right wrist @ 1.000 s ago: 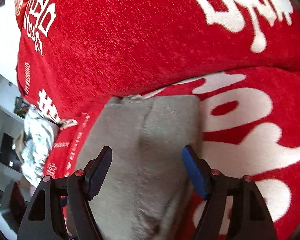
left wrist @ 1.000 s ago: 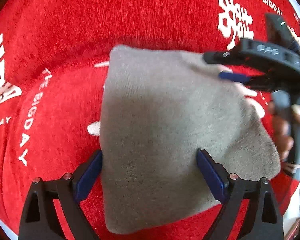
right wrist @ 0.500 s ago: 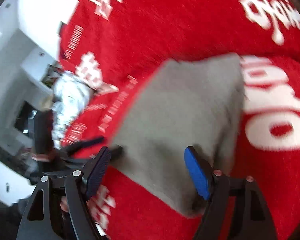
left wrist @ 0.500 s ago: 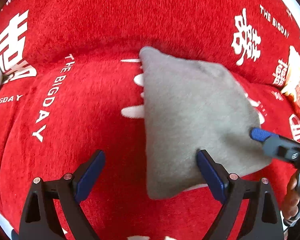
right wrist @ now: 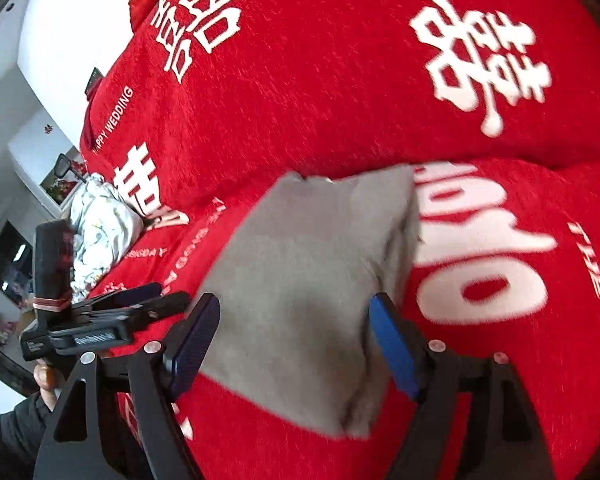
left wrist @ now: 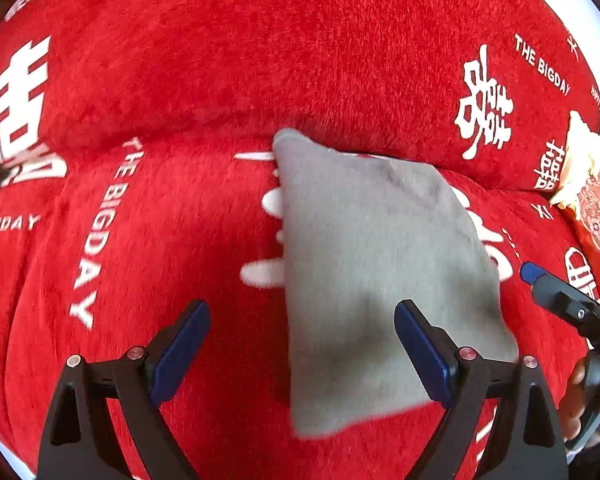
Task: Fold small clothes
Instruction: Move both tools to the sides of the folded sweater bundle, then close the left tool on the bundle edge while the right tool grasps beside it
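step: folded grey cloth [left wrist: 380, 264] lies on red sofa [left wrist: 300, 60] | left tongs [left wrist: 302, 350], right tongs [right wrist: 294, 342] both apart, empty | next: likely fetch another garment

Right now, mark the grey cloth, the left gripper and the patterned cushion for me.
grey cloth [left wrist: 380, 264]: left wrist view, middle of its folded top face.
left gripper [left wrist: 302, 354]: left wrist view, midway between its blue fingertips, jaws wide apart.
patterned cushion [left wrist: 598, 208]: left wrist view, red-and-gold face at the right edge.
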`<action>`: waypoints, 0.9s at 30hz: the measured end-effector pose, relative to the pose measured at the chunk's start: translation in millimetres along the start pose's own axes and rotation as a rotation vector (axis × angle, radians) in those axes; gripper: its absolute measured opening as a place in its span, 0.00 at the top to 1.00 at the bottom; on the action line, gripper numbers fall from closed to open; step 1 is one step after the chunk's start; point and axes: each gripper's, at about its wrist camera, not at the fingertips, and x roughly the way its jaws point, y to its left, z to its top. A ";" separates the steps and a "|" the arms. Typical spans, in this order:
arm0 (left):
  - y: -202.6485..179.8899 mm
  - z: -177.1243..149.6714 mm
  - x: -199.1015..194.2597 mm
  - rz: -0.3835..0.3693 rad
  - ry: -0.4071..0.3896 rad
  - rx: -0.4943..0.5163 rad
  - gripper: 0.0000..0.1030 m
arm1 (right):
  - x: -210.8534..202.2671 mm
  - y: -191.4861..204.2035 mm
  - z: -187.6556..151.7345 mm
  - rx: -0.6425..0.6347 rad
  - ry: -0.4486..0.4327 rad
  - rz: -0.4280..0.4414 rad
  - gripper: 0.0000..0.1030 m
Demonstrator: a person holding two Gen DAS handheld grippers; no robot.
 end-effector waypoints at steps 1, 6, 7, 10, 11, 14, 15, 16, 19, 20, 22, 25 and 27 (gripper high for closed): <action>-2.5 5.2 5.5 0.003 0.011 0.002 0.09 | 8.6 2.1 6.2 0.005 0.008 0.008 0.22; -15.7 19.7 47.0 0.084 0.088 0.034 0.09 | 71.4 -0.9 21.8 0.061 0.109 -0.012 0.22; -16.7 19.8 56.8 0.089 0.114 0.039 0.09 | 78.5 -3.9 22.7 0.065 0.116 -0.022 0.22; -15.8 21.5 58.9 0.063 0.112 0.047 0.09 | 72.6 -3.0 28.7 0.063 0.102 -0.028 0.22; -15.2 22.6 56.6 0.054 0.105 0.052 0.09 | 65.2 -2.6 30.1 0.059 0.076 -0.030 0.20; -9.6 27.2 59.6 0.015 0.114 0.047 0.09 | 52.7 -12.8 32.2 0.067 0.030 -0.109 0.14; -6.7 29.0 64.1 -0.011 0.133 0.030 0.09 | 55.1 -21.3 31.9 0.089 0.048 -0.126 0.13; -4.6 30.1 68.0 -0.034 0.148 0.013 0.09 | 59.5 -27.6 31.7 0.109 0.072 -0.131 0.13; 2.6 31.5 79.9 -0.116 0.192 -0.056 0.09 | 81.1 -46.7 25.4 0.186 0.172 -0.105 0.13; 3.1 31.0 82.8 -0.131 0.199 -0.068 0.09 | 88.6 -50.2 23.1 0.200 0.192 -0.102 0.13; 2.0 30.6 89.5 -0.156 0.212 -0.074 0.09 | 98.7 -54.8 21.0 0.217 0.195 -0.097 0.13; 0.7 31.7 97.4 -0.187 0.225 -0.080 0.07 | 107.5 -57.2 25.3 0.239 0.165 -0.076 0.12; 1.0 33.9 103.6 -0.221 0.245 -0.092 0.07 | 114.4 -55.3 27.7 0.233 0.174 -0.055 0.14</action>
